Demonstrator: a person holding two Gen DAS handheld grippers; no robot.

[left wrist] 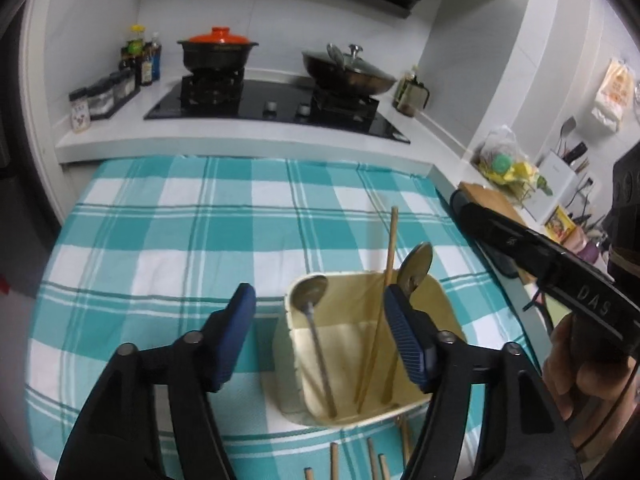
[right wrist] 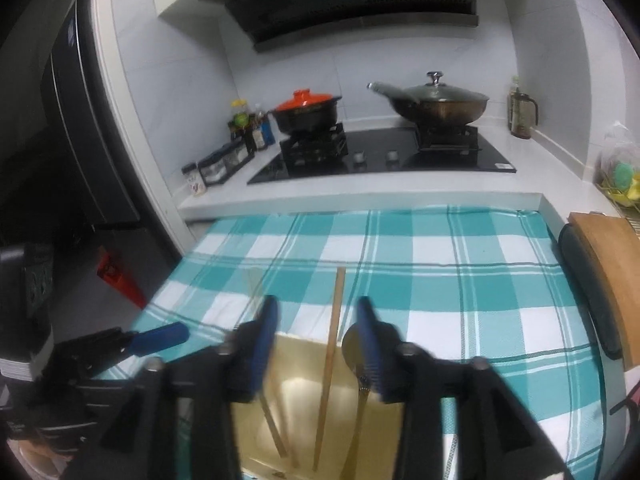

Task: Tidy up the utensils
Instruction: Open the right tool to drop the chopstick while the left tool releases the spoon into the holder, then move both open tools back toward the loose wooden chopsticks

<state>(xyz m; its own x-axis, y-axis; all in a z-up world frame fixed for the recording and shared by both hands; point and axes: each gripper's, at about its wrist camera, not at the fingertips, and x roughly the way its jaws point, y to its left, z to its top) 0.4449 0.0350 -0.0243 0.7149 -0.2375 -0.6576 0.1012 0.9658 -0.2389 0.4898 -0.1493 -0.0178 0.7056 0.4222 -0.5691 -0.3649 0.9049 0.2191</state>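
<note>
A cream utensil holder (left wrist: 436,312) stands on the teal checked cloth, also in the right wrist view (right wrist: 296,360). It holds two metal spoons (left wrist: 310,292) (left wrist: 416,266) and wooden chopsticks (left wrist: 390,248); one chopstick (right wrist: 334,336) stands between my right fingers. Loose chopsticks (left wrist: 372,458) lie on the cloth in front of the holder. My left gripper (left wrist: 320,324) is open and empty, its right finger over the holder. My right gripper (right wrist: 316,340) is open above the holder, touching nothing I can tell. The left gripper's blue finger (right wrist: 160,338) shows at lower left.
A stove (left wrist: 276,104) with an orange-lidded pot (left wrist: 218,50) and a wok (left wrist: 348,70) sits behind the cloth. Spice jars and bottles (left wrist: 108,92) stand at the left. A wooden cutting board (right wrist: 608,272) lies at the right edge. The right hand-held unit (left wrist: 560,276) is close at right.
</note>
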